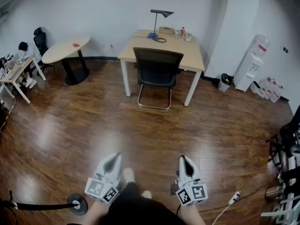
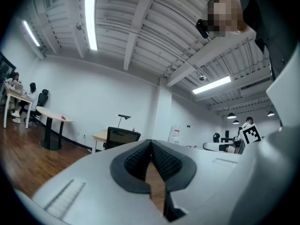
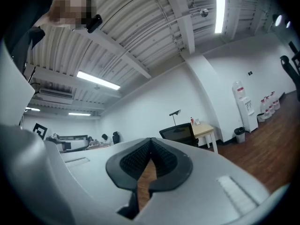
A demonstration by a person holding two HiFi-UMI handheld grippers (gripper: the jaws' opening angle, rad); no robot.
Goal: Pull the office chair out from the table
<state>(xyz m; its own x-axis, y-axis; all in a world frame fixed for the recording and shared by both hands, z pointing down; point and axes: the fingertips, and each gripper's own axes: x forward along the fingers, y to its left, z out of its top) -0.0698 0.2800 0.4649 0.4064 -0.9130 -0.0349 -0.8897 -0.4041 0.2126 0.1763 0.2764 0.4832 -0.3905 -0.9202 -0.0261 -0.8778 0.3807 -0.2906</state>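
Note:
The black office chair [image 1: 157, 71] stands tucked under the front of the light wooden table [image 1: 192, 55] at the far side of the room, its back towards me. Both grippers are held low and close to my body, far from the chair, and they point level towards it. My left gripper [image 1: 115, 157] is shut with nothing in it, and so is my right gripper [image 1: 183, 159]. In the left gripper view the chair [image 2: 121, 137] shows small beyond the shut left gripper [image 2: 151, 142]. In the right gripper view the chair [image 3: 178, 134] lies beyond the shut right gripper [image 3: 151, 139].
A desk lamp [image 1: 158, 22] and small items sit on the table. A round table [image 1: 65, 50] stands at the left, a small desk [image 1: 16, 74] further left. A water dispenser [image 1: 253, 60] and bin [image 1: 226, 81] are at the right. A stand base [image 1: 77, 203] and racks [image 1: 286, 172] flank me.

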